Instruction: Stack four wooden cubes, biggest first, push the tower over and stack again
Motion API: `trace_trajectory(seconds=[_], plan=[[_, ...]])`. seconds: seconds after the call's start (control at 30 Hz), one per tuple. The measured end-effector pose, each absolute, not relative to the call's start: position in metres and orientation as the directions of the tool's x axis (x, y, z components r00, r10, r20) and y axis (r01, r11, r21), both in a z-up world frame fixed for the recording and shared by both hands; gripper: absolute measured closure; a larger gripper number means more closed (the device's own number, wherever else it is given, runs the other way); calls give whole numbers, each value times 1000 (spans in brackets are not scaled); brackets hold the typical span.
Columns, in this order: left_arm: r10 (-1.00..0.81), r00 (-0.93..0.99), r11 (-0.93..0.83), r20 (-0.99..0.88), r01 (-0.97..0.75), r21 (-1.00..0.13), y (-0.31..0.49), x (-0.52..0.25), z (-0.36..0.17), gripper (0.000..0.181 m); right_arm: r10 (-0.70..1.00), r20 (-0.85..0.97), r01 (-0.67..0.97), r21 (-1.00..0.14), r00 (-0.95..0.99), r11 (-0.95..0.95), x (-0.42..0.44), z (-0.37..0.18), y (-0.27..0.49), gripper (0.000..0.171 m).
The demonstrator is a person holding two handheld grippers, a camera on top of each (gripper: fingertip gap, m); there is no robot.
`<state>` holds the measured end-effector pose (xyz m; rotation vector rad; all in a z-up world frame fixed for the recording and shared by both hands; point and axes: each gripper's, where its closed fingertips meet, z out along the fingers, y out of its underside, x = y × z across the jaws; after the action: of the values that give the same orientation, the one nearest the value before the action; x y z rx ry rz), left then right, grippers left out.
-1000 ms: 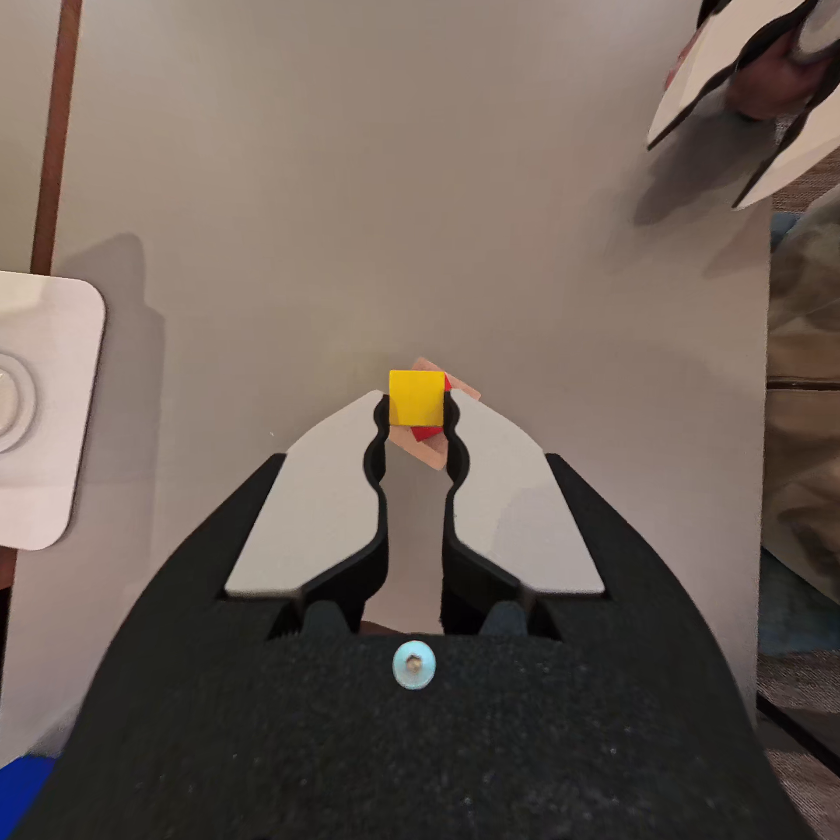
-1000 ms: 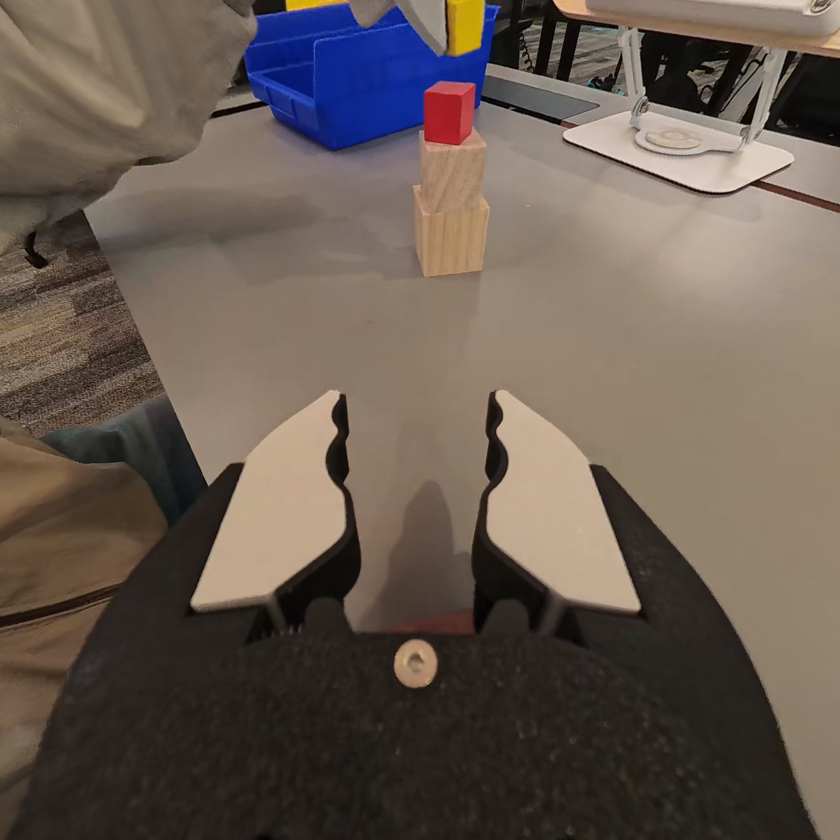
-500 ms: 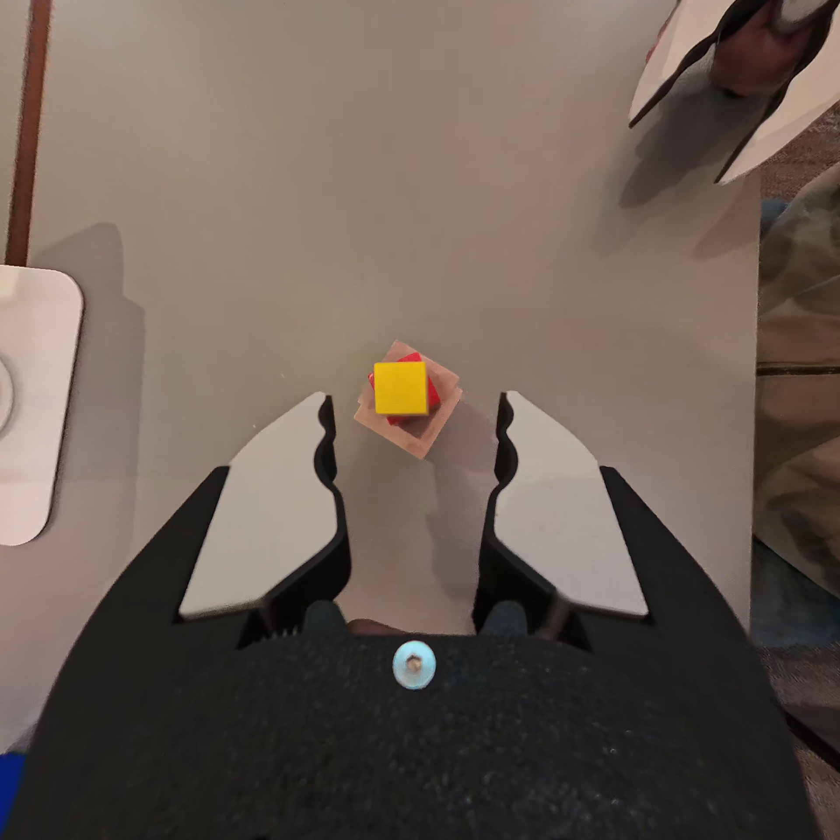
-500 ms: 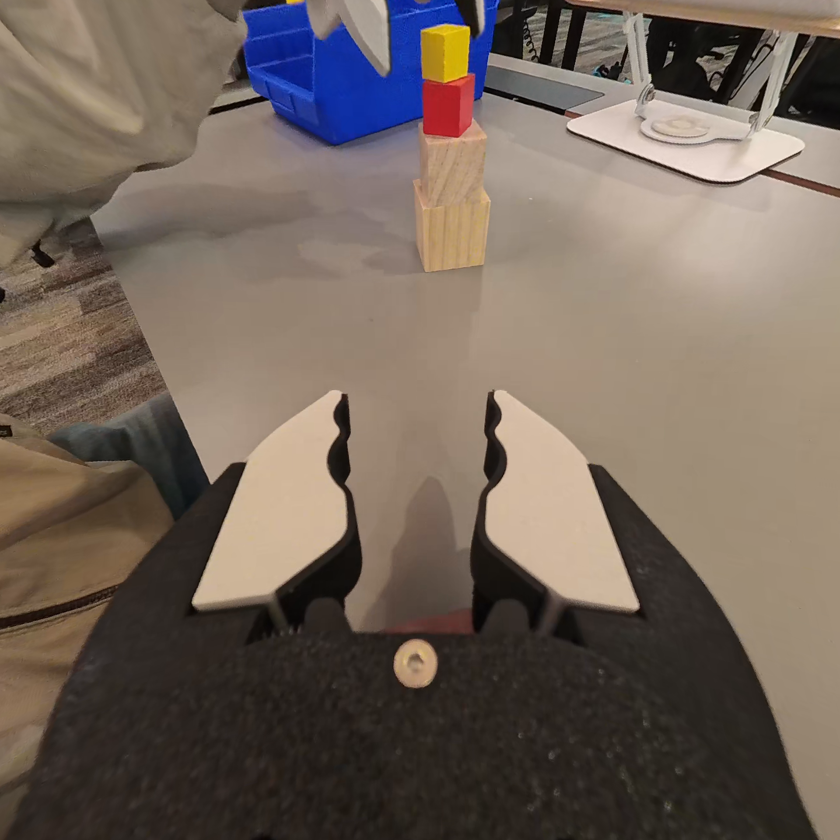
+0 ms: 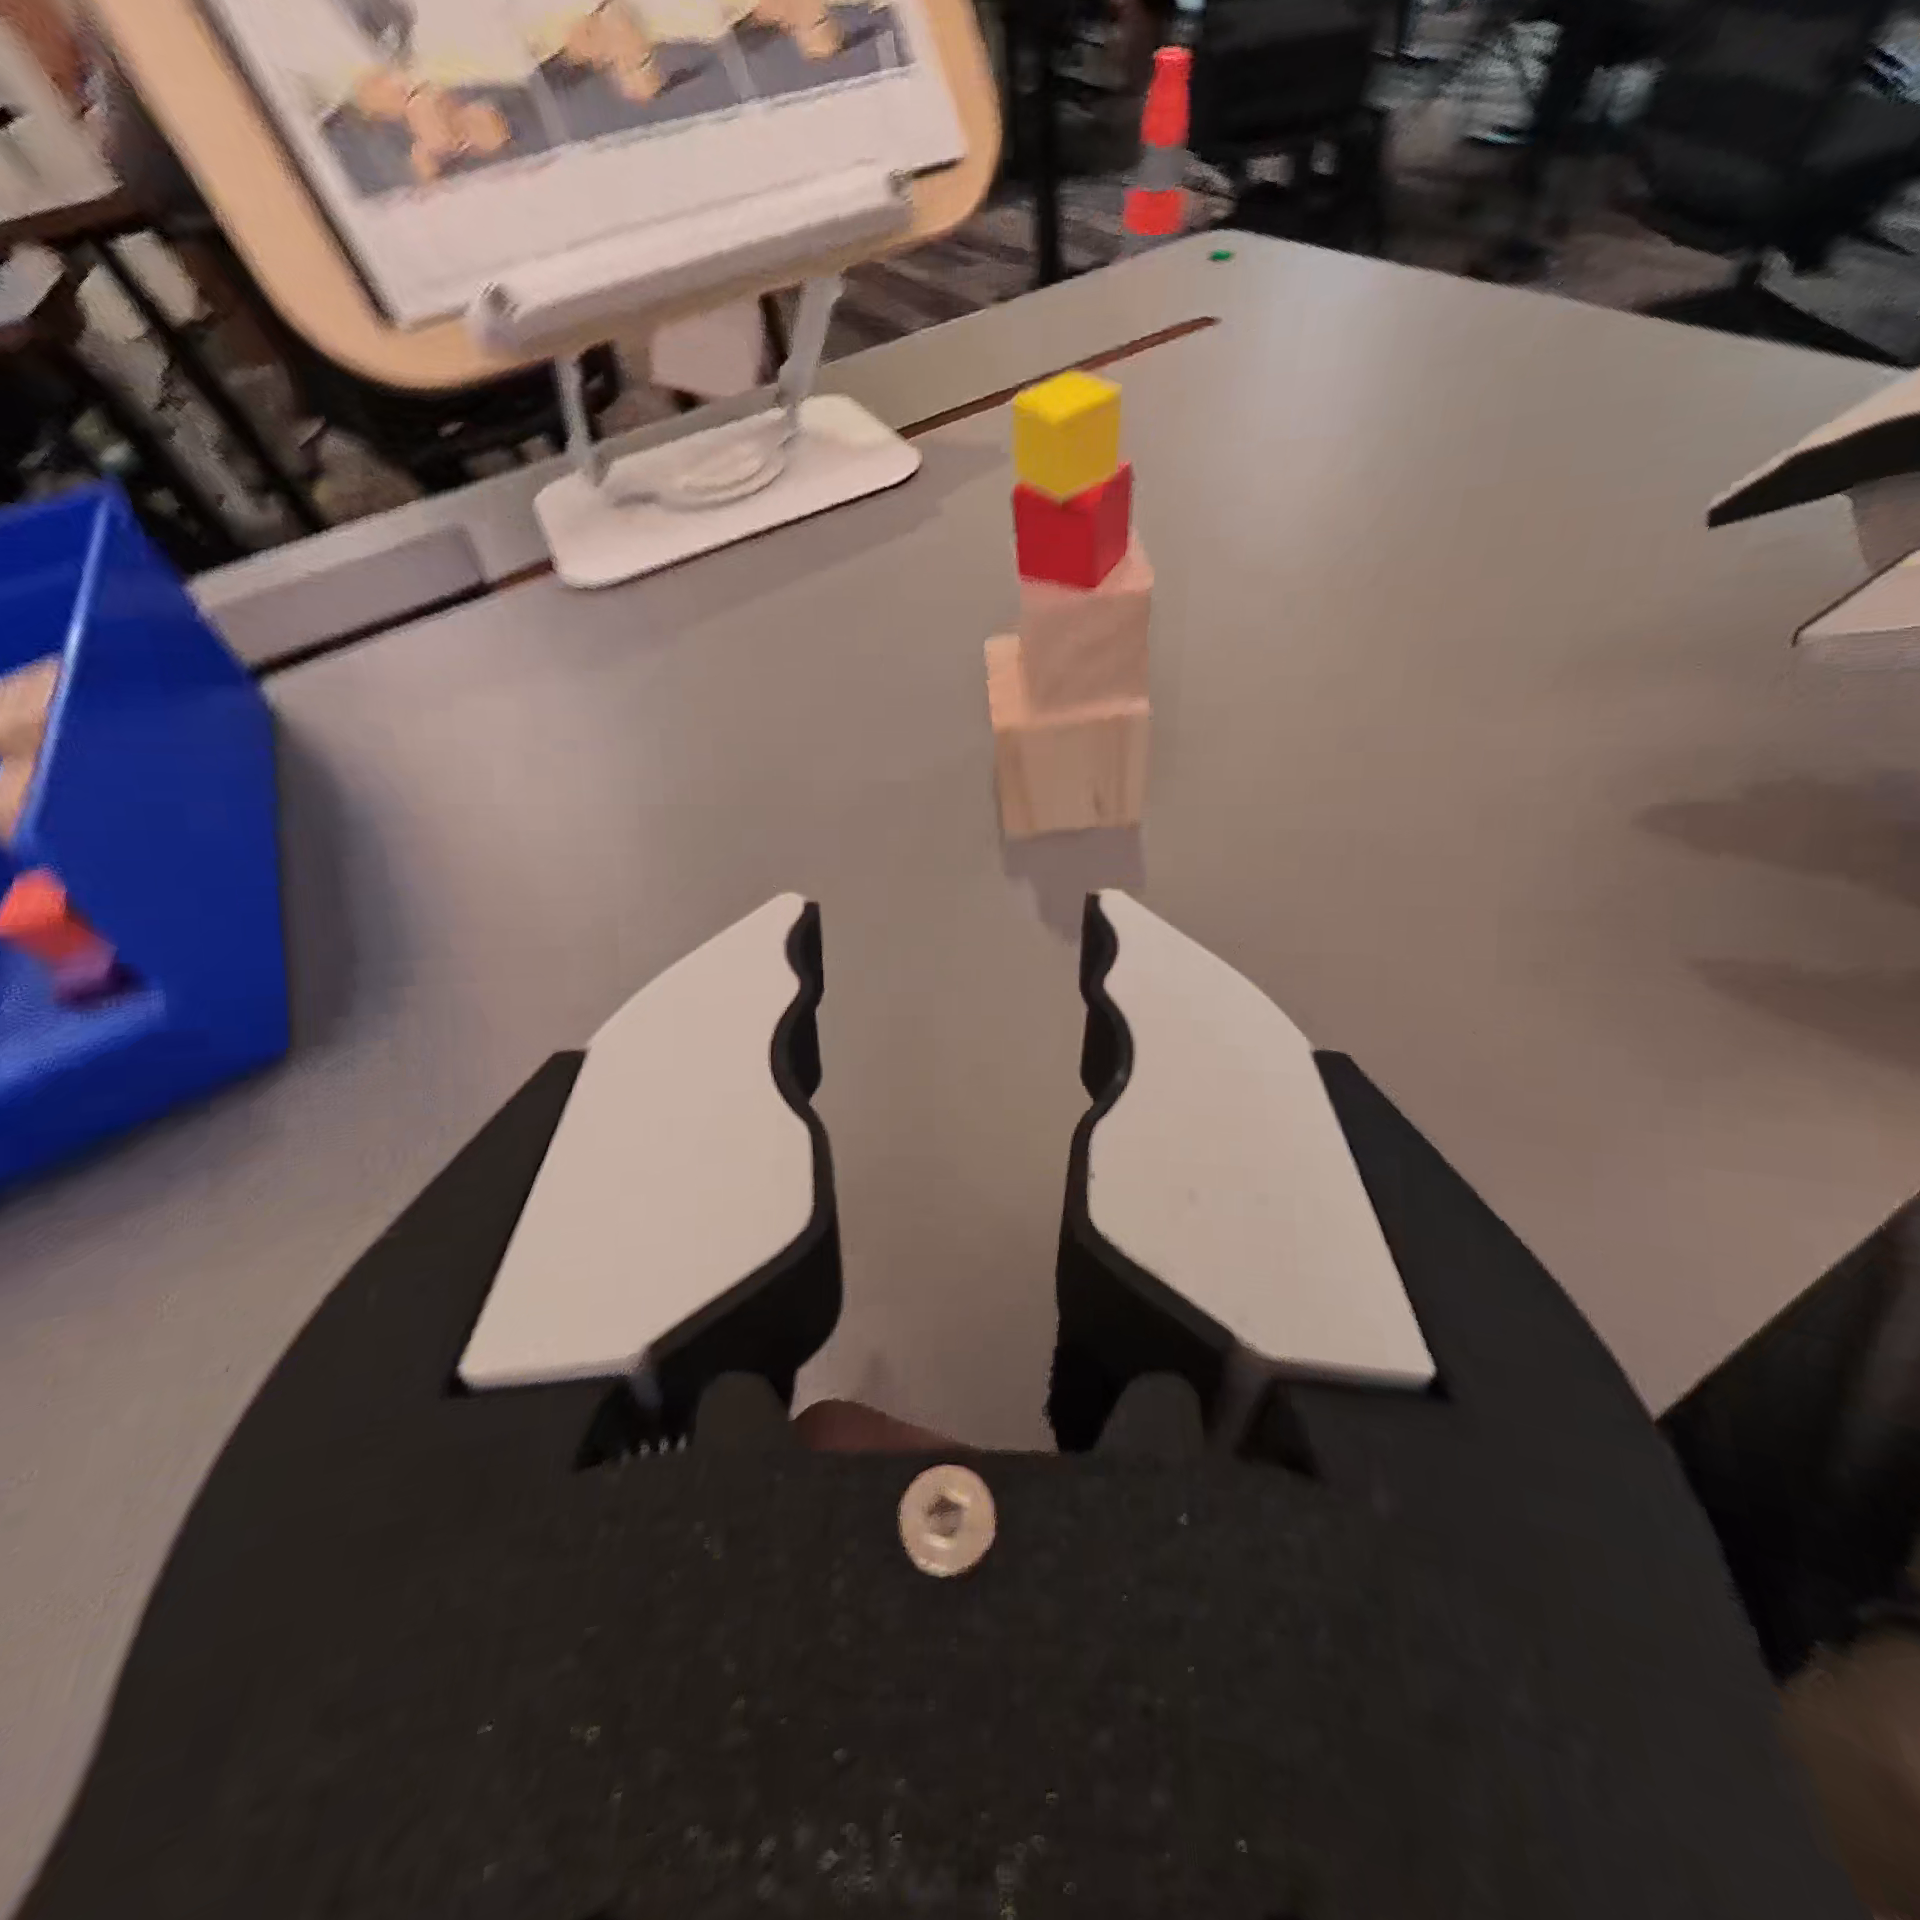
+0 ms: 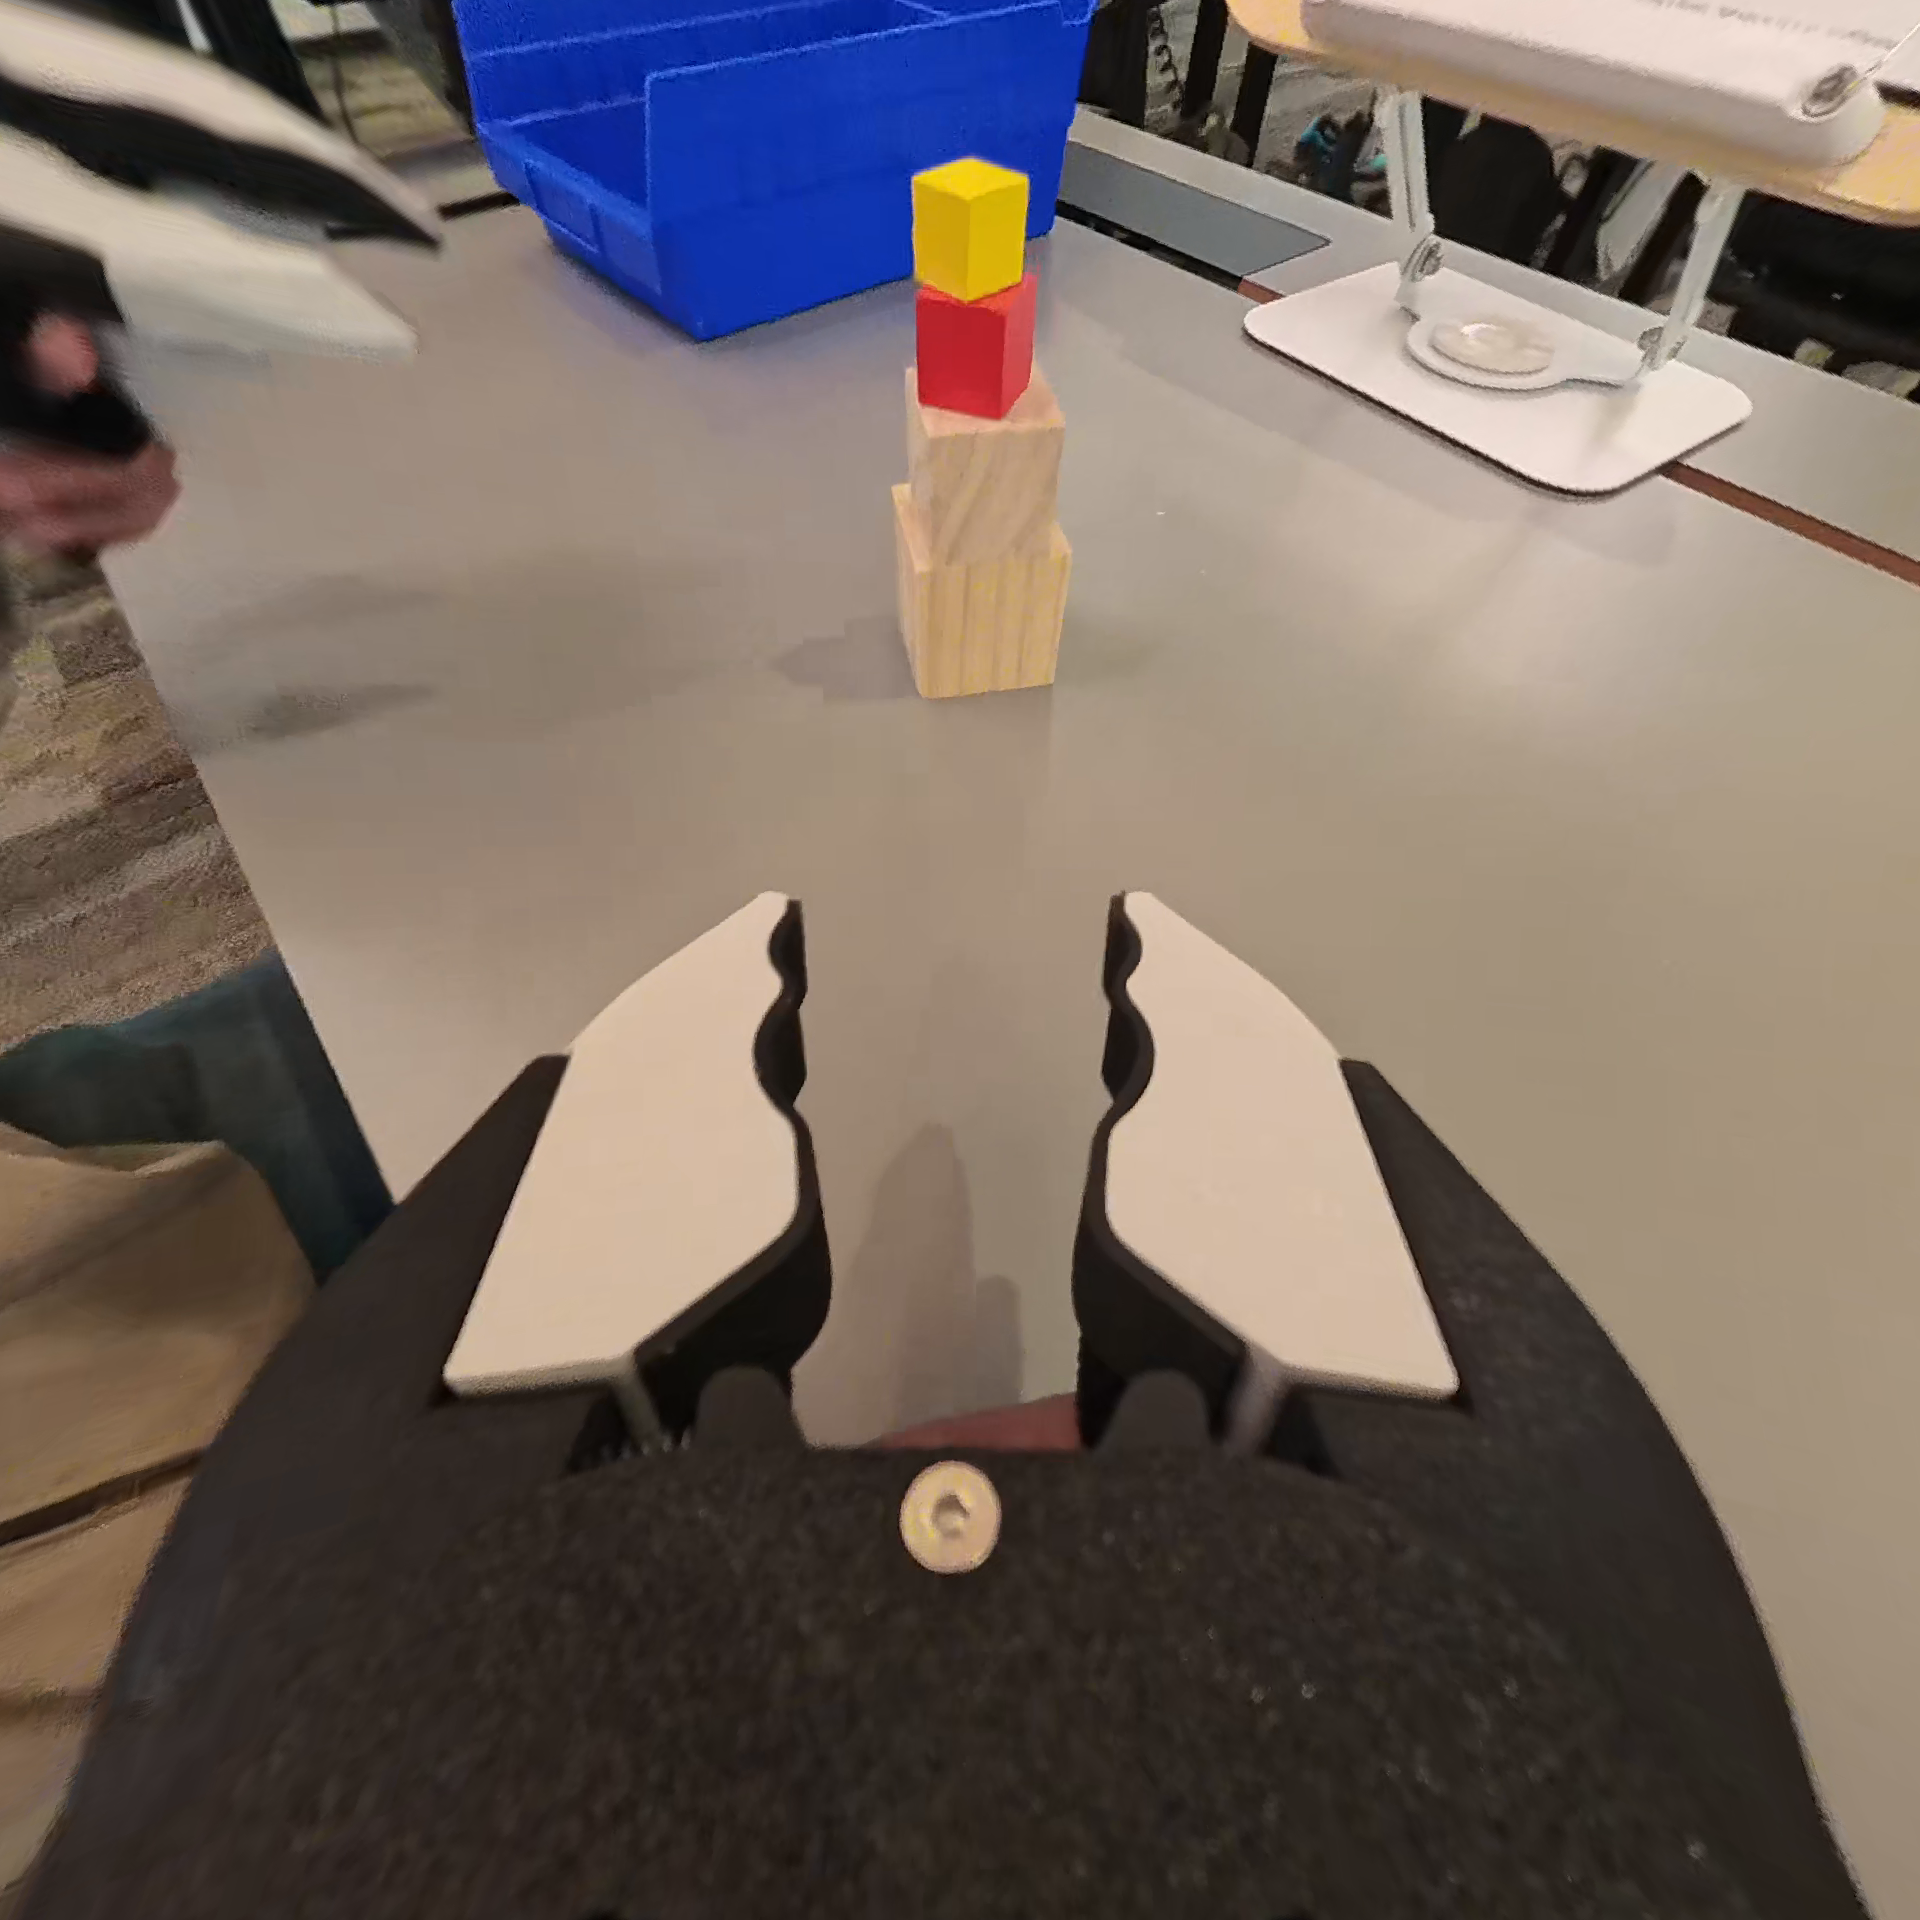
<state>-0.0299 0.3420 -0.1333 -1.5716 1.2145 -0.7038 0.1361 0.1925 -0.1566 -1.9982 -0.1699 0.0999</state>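
Both the left tool (image 5: 948, 914) and right tool (image 6: 954, 909) gape empty before a four-cube tower (image 6: 980, 436), yellow over red over two plain wooden ones, while only the left wrist view shows loose blocks (image 5: 52, 935) inside the blue bin (image 5: 156, 883) at nine o'clock.

Four cubes are standing stacked on the grey table (image 6: 1351, 831): large pale wooden cube (image 6: 982, 613) at the bottom, smaller pale wooden cube (image 6: 985, 468) sitting on it, red cube (image 6: 975, 348) on that, yellow cube (image 6: 968, 227) on top. In the right wrist view, blue plastic bin (image 6: 790, 156) is lying behind the tower, white stand base (image 6: 1496, 384) behind-right.
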Motion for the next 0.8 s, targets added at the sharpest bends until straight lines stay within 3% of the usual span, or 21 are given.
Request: trace_trajectory(seconds=[0.17, 0.8], plan=[[-898, 436, -183, 55, -256, -949, 328, -51, -157, 140, 116, -5, 44, -909, 993, -415, 124, -155, 210, 116], [-922, 384, -176, 44, -317, -932, 323, -48, -164, 142, 135, -10, 48, -906, 991, -420, 109, -166, 219, 120]])
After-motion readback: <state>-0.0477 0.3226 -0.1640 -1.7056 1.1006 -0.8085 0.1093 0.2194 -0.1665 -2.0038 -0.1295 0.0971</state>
